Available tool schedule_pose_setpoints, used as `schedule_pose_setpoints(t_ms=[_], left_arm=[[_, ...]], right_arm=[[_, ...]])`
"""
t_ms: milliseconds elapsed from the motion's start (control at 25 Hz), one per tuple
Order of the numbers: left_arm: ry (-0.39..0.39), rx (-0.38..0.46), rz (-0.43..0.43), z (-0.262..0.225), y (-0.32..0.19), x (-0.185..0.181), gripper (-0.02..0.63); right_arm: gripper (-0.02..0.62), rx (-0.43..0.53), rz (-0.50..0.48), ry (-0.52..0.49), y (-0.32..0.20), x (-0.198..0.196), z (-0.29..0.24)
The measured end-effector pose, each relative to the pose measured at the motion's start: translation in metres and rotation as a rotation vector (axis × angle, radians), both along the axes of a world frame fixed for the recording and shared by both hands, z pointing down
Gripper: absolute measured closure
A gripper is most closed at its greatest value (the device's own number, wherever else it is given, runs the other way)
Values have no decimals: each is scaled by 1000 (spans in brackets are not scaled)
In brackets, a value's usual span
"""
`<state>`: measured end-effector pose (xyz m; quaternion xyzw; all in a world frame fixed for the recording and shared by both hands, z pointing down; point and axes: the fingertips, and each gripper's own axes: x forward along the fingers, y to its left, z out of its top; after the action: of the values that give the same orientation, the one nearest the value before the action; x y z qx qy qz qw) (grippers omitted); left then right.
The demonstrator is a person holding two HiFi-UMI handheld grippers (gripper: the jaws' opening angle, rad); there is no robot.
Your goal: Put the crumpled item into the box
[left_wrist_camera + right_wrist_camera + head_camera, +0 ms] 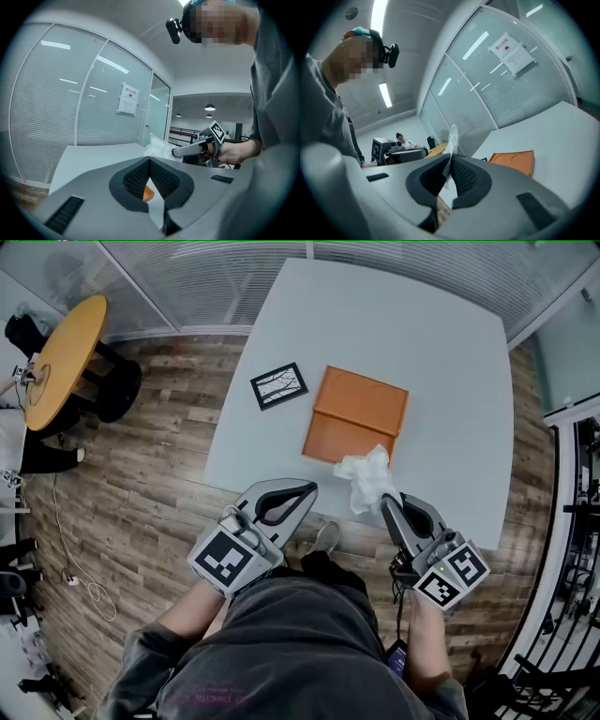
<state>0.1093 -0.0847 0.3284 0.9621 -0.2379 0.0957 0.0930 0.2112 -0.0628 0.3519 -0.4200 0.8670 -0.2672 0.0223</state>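
On the pale grey desk (pixel 450 381) lies the flat orange square box (pixel 356 413). At its near corner the crumpled white plastic wad (pixel 367 476) hangs pinched in the closed jaws of the right gripper (pixel 386 501). The wad looks featherlight, soft and springy, so a pinch on a thick fold should hold it best; the left gripper (pixel 309 488) has its jaws together on nothing.

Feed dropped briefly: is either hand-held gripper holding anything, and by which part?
The right hand-held gripper is pinching the white crumpled item, apparently thin plastic, by one edge. Most of it bunches beyond the tips. The left hand-held gripper is shut on nothing.
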Motion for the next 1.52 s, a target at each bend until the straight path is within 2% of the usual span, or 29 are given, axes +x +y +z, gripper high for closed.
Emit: schedule_pose_setpoints(t_ms=[280, 600, 880, 1120, 1520], left_arm=[[-10, 0, -18, 7, -13, 8, 594], [-45, -41, -38, 22, -26, 12, 594], [-18, -41, -19, 23, -41, 8, 594], [9, -66, 25, 30, -52, -13, 594], [14, -95, 155, 41, -91, -36, 594]], right_arm=[[589, -6, -2, 6, -17, 16, 8], [589, -24, 7, 30, -36, 35, 20], [589, -44, 34, 59, -52, 41, 25], [589, -80, 87, 104, -64, 32, 41], [589, -164, 175, 148, -99, 11, 71]])
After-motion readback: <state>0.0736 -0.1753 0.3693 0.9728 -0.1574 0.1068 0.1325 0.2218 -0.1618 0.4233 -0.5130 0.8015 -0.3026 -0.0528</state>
